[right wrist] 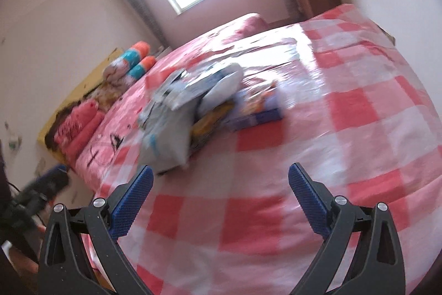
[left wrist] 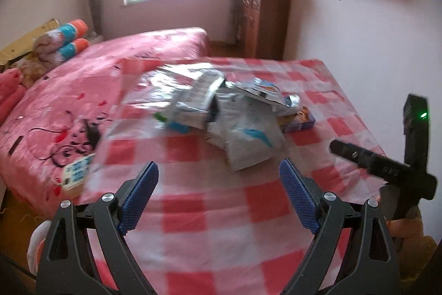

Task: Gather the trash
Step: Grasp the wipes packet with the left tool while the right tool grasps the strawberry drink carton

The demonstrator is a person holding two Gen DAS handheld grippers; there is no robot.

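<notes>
Both grippers spread, empty. Trash pile sits mid-tablecloth, toward the far-left edge, straight ahead of left gripper; from right gripper it lies ahead-left. Left looks better lined up.

1. The checked tablecloth looks like thin plastic sheeting, glossy, with light glare on it.
2. The trash pile is crinkled foil and plastic wrappers, silvery and shiny, with a glossy printed cardboard box beside it.
3. The left gripper has matt black plastic arms, blue ribbed rubbery pads and bright metal pivot pins; the right gripper is built alike.
4. The bedspread is smooth pink cloth with a satin sheen.
5. The cabinet is brown wood.
6. The walls look matt.
</notes>
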